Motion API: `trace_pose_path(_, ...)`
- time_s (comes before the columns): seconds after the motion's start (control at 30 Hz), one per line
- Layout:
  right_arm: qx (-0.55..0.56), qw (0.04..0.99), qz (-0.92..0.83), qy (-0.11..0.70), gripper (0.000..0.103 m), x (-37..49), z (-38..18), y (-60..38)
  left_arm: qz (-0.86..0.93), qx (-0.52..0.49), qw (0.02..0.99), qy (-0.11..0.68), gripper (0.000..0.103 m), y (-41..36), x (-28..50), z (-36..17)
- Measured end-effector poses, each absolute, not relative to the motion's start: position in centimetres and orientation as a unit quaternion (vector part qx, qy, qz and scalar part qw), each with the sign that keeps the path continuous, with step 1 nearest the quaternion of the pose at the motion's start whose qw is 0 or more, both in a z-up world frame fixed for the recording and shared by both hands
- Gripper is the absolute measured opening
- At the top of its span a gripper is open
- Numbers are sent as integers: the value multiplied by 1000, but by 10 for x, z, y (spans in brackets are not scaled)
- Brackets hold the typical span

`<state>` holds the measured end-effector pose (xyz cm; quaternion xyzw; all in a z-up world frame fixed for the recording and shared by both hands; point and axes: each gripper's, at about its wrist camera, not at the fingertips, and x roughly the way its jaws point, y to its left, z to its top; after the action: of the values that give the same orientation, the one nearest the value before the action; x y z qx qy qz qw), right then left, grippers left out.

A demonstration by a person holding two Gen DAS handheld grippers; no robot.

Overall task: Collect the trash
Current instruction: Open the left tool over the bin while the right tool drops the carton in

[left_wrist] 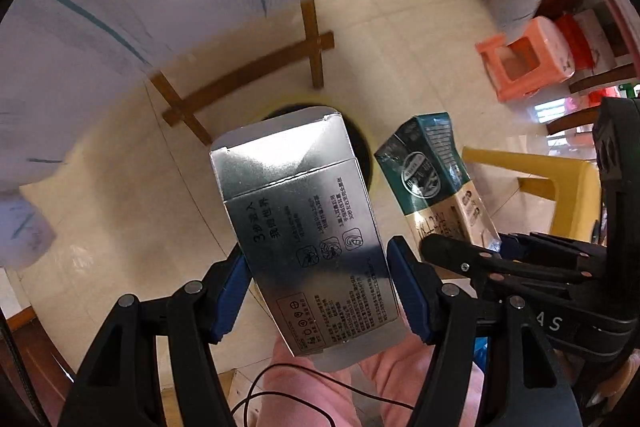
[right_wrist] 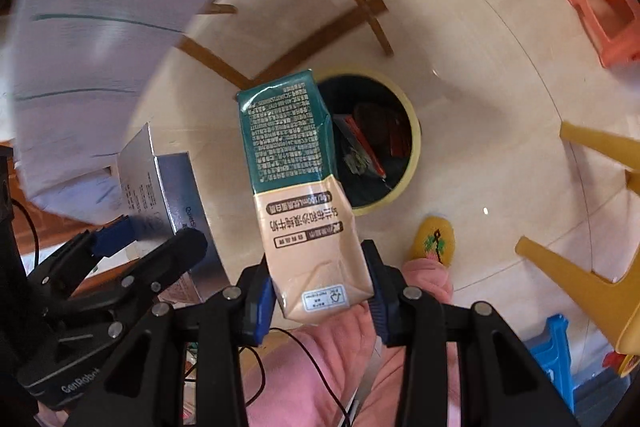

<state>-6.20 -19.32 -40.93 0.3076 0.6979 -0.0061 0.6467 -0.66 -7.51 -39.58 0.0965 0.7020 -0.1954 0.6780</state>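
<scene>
**Two cartons poised over the bin**

The milk carton (right_wrist: 308, 195) hangs above the open trash bin (right_wrist: 414, 143) — clamped at its lower end by the right gripper (right_wrist: 320, 295), so it would likely fall straight in on release. Just beside it, the left gripper (left_wrist: 318, 287) pinches the silver box (left_wrist: 308, 227) by its sides, upper flap pointing toward the bin below. Wrappers already lie inside the bin.

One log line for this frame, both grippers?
left gripper: shut on silver box | right gripper: shut on milk carton | both above bin
</scene>
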Motion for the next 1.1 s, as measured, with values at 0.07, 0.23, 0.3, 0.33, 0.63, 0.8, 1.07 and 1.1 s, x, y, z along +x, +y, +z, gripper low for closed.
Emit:
trace_pose_path(0.07,313,642,-10,699,39,-59,-430,-194,-194,97,675,706,65,-75,-1,-419)
trace_pose_path(0.23,305,636,-26,708,40,-51,-475,-192,-194,97,681,700,66,-78,13,-464)
trace_pose_path(0.3,304,637,-30,708,41,-48,-489,-193,-193,106,689,691,67,-81,16,-475)
trace_pose_path(0.33,306,642,-31,703,41,-48,-492,-193,-192,113,693,686,67,-81,17,-479)
trace_pose_path(0.63,334,668,-49,663,71,-44,-503,-203,-155,115,718,668,92,-62,20,-488)
trace_pose_path(0.8,320,673,-44,665,71,-46,-486,-201,-138,118,729,660,92,-50,15,-470)
trace_pose_path(1.07,291,695,-33,656,71,-42,-429,-197,-107,80,748,651,92,-34,7,-410)
trace_pose_path(1.1,281,701,-33,655,71,-40,-419,-196,-105,75,750,648,92,-32,6,-400)
